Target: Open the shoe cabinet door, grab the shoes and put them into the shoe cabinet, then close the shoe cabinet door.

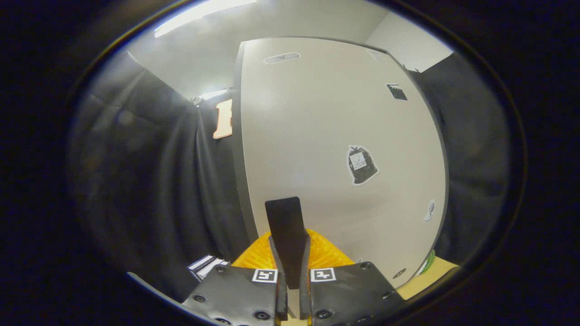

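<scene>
With its fingers brought together and nothing held between them, the tool [284, 206] points its tip at the pale, flat shoe cabinet door [335, 149] just ahead, probably to push it shut.

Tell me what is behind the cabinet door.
The cabinet door hides its interior. Black cloth hangs beside it. The gripper, fingers together, points at the door.

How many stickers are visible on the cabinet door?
4 on the cabinet door: black square upper right, bag-shaped mid, small pale one lower right, dark oval bottom. Gripper fingers shut, hiding some door.
</scene>
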The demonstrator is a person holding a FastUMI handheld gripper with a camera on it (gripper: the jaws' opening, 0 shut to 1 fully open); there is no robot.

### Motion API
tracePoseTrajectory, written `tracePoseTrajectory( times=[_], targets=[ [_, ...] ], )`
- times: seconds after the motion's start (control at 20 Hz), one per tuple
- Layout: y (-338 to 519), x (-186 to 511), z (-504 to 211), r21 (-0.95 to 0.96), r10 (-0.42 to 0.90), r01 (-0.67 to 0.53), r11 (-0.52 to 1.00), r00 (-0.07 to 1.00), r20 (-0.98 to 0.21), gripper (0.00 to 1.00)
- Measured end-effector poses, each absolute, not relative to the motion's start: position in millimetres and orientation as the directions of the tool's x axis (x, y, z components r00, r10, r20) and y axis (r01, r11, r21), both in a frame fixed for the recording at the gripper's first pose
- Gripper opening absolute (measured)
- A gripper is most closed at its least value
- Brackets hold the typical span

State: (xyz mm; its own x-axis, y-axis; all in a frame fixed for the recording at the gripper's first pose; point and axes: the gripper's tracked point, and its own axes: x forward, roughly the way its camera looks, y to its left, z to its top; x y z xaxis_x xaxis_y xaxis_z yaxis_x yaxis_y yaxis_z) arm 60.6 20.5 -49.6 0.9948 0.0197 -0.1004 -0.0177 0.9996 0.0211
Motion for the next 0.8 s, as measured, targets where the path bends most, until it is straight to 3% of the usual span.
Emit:
tracePoseTrajectory(
  times=[0.8],
  targets=[
    [3,29,-39,0.022,0.059,-0.057,0.998,0.992,-0.107,0.12]
  ],
)
